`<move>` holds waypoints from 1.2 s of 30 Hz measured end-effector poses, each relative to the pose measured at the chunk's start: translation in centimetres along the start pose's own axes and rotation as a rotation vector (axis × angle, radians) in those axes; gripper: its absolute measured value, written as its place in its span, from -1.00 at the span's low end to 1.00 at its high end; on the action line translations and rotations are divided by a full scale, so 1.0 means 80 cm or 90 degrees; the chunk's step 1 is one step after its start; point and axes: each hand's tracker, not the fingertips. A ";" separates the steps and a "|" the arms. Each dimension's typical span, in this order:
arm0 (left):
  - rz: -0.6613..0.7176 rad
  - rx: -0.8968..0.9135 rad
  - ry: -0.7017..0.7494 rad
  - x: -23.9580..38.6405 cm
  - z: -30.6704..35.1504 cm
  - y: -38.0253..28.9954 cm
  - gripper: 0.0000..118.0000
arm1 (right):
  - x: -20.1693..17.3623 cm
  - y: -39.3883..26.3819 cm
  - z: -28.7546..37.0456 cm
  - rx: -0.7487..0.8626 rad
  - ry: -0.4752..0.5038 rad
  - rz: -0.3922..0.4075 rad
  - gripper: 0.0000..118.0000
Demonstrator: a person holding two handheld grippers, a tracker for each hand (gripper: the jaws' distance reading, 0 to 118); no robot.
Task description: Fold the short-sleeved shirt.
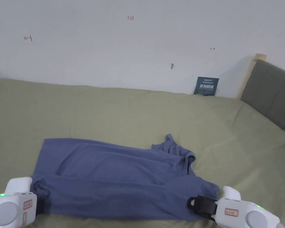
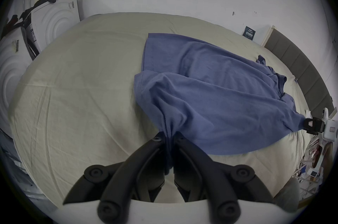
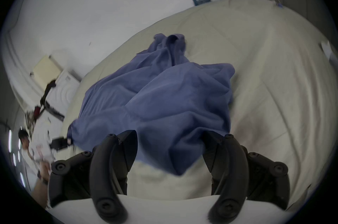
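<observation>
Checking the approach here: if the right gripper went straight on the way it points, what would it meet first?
The shirt. The right gripper has its jaws open with a fold of shirt already between them, so going on would likely push into the cloth bunched ahead; depth is unclear.

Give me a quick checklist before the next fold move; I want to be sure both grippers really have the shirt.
1. Left gripper clamped on the blue shirt: ok, jaws closed on a bunched edge.
2. Right gripper clamped on the shirt: not ok, jaws stand apart with cloth lying loose between them.
3. Near edge taut between the grippers: cannot tell.
4. Shirt spread flat: not ok, the collar end is rumpled and the near half lies doubled over.
5. Bed sheet beyond the shirt free for the fold: ok.
</observation>
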 end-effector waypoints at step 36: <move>-0.057 -0.035 -0.093 -0.050 0.126 -0.096 -0.93 | -0.047 -0.062 0.168 -0.080 -0.077 0.235 -0.88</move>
